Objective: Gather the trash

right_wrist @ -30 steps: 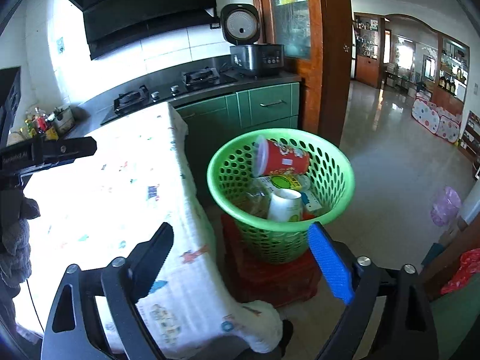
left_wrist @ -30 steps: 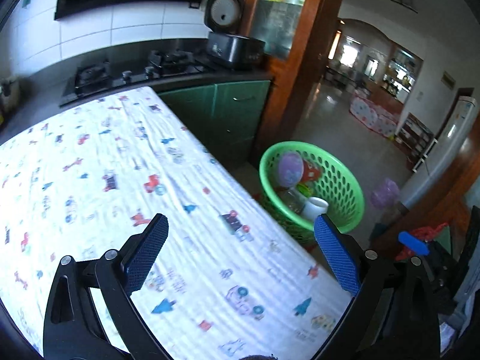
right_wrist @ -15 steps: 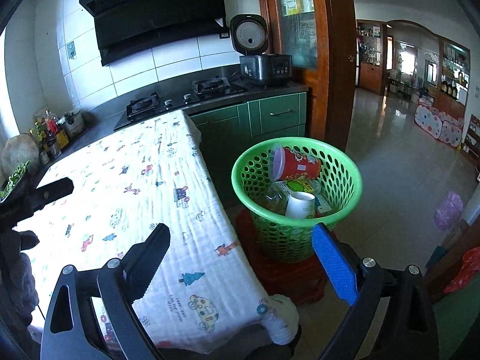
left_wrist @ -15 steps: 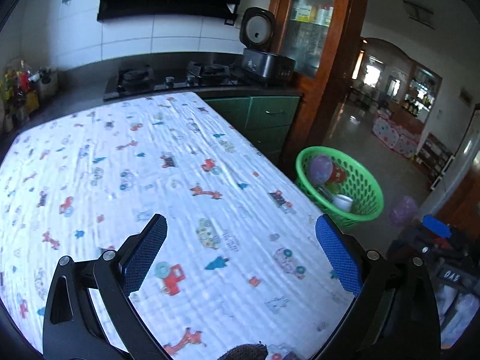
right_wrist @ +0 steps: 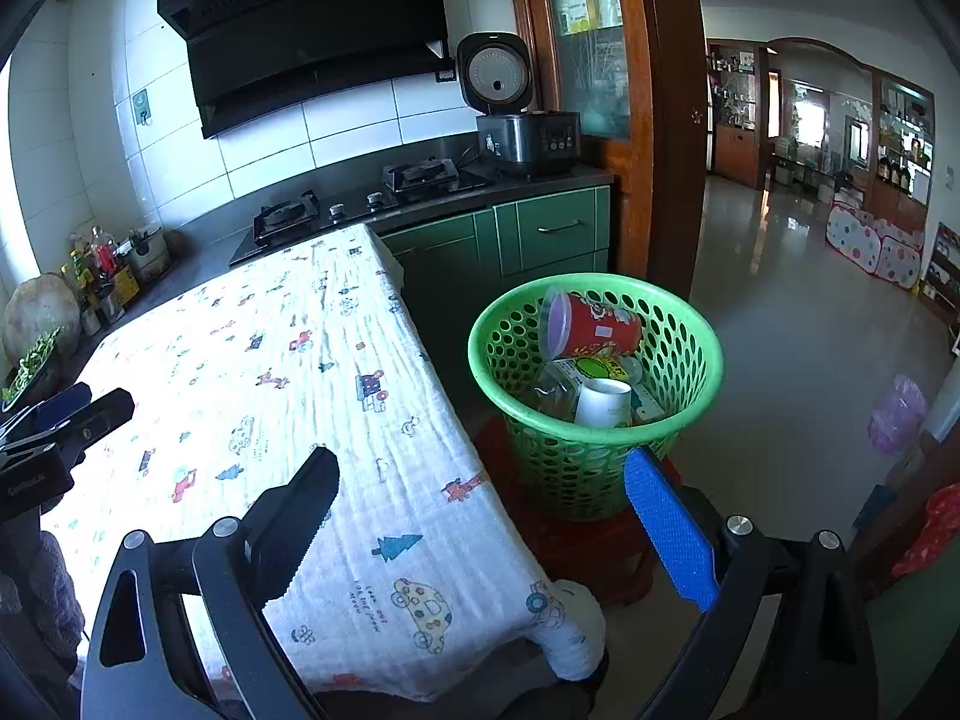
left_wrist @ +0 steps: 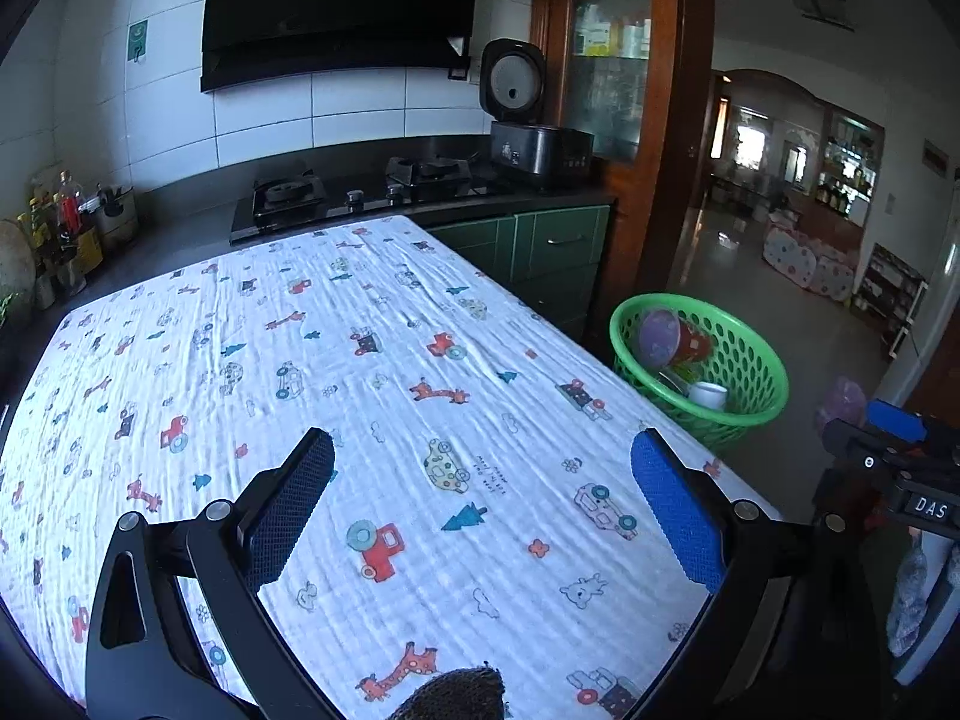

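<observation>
A green perforated basket (right_wrist: 690, 372) stands on a red stool (right_wrist: 576, 552) beside the table's right edge. It also shows in the left wrist view (left_wrist: 759, 384). In it lie a red paper cup (right_wrist: 591, 327), a white cup (right_wrist: 603, 402) and wrappers. My left gripper (left_wrist: 480, 498) is open and empty above the printed tablecloth (left_wrist: 360, 372). My right gripper (right_wrist: 480, 516) is open and empty, over the table's corner, short of the basket. I see no trash on the cloth.
A dark counter with a gas hob (right_wrist: 360, 204) and a rice cooker (right_wrist: 522, 126) runs behind the table. Bottles and jars (right_wrist: 102, 264) stand at the left. Green cabinets (right_wrist: 540, 234) and a wooden door frame (right_wrist: 666, 120) are beyond the basket. A tiled floor opens to the right.
Both grippers have pulled back and up from the basket. The views now take in more of the table and the counter. Both stay open and empty.
</observation>
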The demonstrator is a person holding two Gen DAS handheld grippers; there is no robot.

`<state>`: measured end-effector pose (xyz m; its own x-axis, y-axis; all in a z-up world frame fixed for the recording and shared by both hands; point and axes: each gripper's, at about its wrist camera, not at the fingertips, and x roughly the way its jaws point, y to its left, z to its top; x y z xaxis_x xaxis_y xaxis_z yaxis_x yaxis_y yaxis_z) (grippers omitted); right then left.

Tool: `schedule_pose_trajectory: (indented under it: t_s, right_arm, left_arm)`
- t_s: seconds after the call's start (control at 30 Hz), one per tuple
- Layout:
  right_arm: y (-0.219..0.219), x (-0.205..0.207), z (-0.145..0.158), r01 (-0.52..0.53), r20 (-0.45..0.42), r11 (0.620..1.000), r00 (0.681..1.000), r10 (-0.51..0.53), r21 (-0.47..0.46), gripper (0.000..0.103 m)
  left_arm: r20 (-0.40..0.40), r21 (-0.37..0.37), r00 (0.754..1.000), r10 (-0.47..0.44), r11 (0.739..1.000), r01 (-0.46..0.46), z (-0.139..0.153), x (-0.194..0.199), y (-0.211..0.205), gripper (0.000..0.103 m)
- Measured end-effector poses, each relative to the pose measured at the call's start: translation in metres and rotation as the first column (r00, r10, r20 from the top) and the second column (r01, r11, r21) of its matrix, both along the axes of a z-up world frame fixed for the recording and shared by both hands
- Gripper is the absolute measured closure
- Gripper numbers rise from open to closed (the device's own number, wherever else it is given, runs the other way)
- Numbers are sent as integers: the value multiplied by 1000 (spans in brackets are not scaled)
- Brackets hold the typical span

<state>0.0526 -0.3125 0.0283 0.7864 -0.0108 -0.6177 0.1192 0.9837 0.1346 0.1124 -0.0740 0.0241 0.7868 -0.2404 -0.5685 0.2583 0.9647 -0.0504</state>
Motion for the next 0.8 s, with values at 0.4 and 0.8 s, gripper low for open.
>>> schedule_pose_trajectory:
  t_s: [0.4,0.8]
  right_arm:
    - [5,-3,2,-6,3,1000,1000,6,-1,10]
    - [13,-5,4,-19,10,1000,1000,19,-3,10]
  left_arm:
    - [13,7,1000,11,1000,-11,1,-6,1,5]
    - [9,5,1000,15,1000,-15,1,-7,2,5]
